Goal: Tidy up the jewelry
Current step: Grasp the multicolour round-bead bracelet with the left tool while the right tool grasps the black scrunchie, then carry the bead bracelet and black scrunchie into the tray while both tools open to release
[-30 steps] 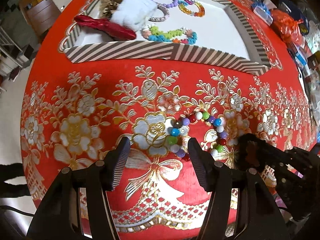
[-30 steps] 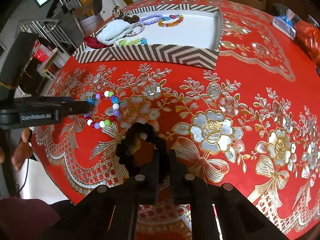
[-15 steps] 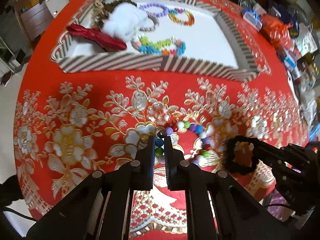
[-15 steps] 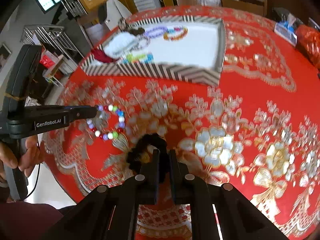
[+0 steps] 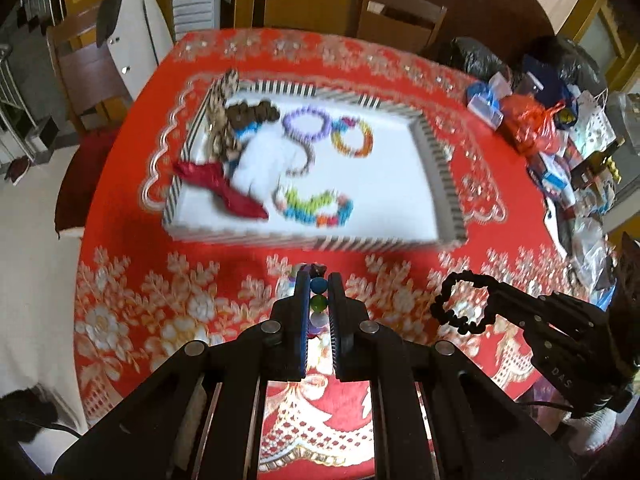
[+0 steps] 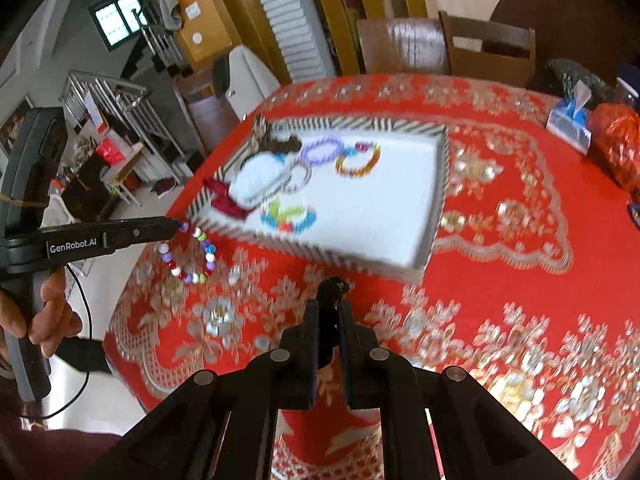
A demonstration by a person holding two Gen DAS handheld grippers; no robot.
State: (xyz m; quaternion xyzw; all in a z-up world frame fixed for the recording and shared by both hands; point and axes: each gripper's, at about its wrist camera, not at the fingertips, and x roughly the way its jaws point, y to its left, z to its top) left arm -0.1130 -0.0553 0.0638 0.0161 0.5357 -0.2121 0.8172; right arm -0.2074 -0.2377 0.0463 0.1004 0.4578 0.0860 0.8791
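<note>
My left gripper (image 5: 319, 280) is shut on a multicoloured bead bracelet (image 5: 319, 285), lifted off the red cloth; in the right wrist view the bracelet (image 6: 192, 254) hangs from the left gripper's tip (image 6: 180, 225). My right gripper (image 6: 330, 300) is shut on a black scrunchie (image 6: 333, 286), also lifted; the left wrist view shows the scrunchie (image 5: 460, 300) as a black loop. The striped tray (image 5: 440, 168) lies beyond both, with a purple bracelet (image 5: 306, 123), an orange bracelet (image 5: 354, 140), a green-blue bracelet (image 5: 316, 206), a white cloth (image 5: 268, 160) and a red scrunchie (image 5: 224, 192).
The table has a red and gold floral cloth (image 5: 180, 312). Bags and clutter (image 5: 552, 120) sit at the far right edge. Wooden chairs (image 5: 400, 20) stand behind the table. A chair with a white garment (image 5: 132, 36) is at the far left.
My left gripper closed on the bead bracelet and lifted it off the cloth. My right gripper, still shut on the black scrunchie, rose with it. Both moved up and toward the tray.
</note>
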